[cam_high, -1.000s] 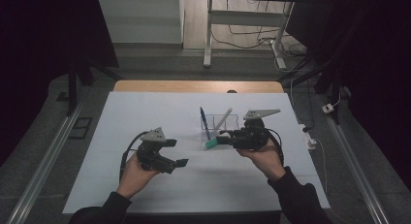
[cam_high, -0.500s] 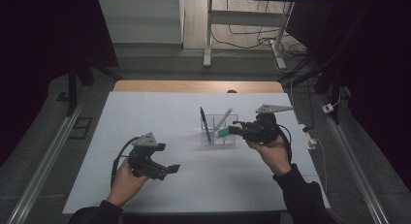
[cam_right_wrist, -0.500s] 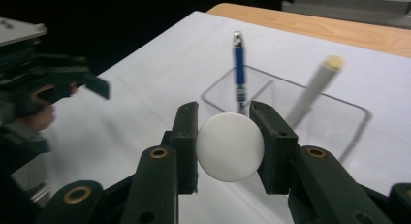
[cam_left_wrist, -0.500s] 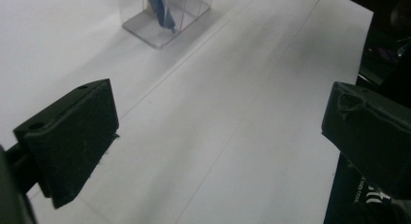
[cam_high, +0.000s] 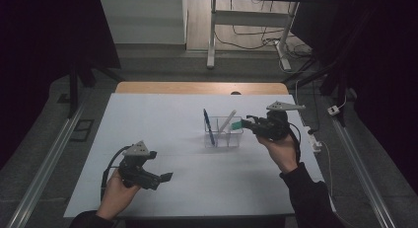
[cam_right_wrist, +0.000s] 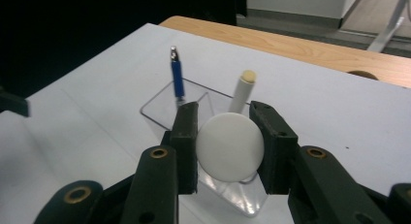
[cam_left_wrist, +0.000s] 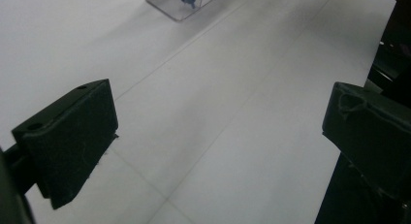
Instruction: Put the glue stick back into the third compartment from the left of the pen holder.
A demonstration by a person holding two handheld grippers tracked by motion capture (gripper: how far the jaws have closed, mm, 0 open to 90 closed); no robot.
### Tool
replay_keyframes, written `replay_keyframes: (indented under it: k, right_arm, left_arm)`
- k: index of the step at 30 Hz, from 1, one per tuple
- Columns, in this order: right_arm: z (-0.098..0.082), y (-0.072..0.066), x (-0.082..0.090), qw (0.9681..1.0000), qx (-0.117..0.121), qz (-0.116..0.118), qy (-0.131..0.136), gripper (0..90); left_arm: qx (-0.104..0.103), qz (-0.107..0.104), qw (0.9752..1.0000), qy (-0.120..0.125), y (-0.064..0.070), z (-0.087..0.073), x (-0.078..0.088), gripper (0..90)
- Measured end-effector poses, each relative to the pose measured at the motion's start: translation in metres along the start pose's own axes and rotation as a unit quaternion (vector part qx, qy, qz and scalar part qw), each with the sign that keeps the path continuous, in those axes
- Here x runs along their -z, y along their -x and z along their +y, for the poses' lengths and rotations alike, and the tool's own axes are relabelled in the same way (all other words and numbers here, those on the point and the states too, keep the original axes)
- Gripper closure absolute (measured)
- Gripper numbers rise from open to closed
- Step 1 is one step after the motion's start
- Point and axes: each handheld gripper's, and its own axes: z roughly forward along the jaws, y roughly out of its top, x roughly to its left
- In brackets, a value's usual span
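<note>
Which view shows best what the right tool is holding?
The right gripper view: the right tool is shut on a white round-ended marker, seen end-on above the clear holder. The high view shows its green tip side-on. The left gripper view misses it.

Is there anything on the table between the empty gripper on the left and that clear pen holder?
No. In the high view only bare white table separates the left gripper from the clear holder; the left gripper view shows the same.

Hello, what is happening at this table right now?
A person works with tongs in each hand. The right tongs are shut on a marker, white end toward the camera, green tip at the clear holder. A blue pen and a white pen already stand in it. The left tongs are open with nothing between them, low over the white table.
</note>
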Motion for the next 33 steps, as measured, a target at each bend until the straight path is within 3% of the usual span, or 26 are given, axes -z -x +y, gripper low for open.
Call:
replay_keyframes:
  k: [15,22,29,33]
  right_arm:
    - [-0.007,0.003,-0.023,0.9985,0.022,-0.041,-0.028,65.4]
    - [-0.012,0.002,-0.036,0.9964,0.042,-0.055,-0.05,65.2]
    - [-0.016,0.004,-0.04,0.9968,0.035,-0.053,-0.048,64.6]
    - [-0.017,0.006,-0.041,0.9985,0.014,-0.038,-0.038,59.2]
  left_arm:
    - [0.025,0.025,0.9994,0.009,0.0,-0.025,0.025,0.0]
    - [0.035,0.033,0.9988,0.014,0.001,-0.035,0.036,0.0]
    - [0.042,0.049,0.9979,0.007,0.0,-0.044,0.046,0.0]
    - [0.046,0.059,0.9972,0.008,0.0,-0.047,0.051,0.0]
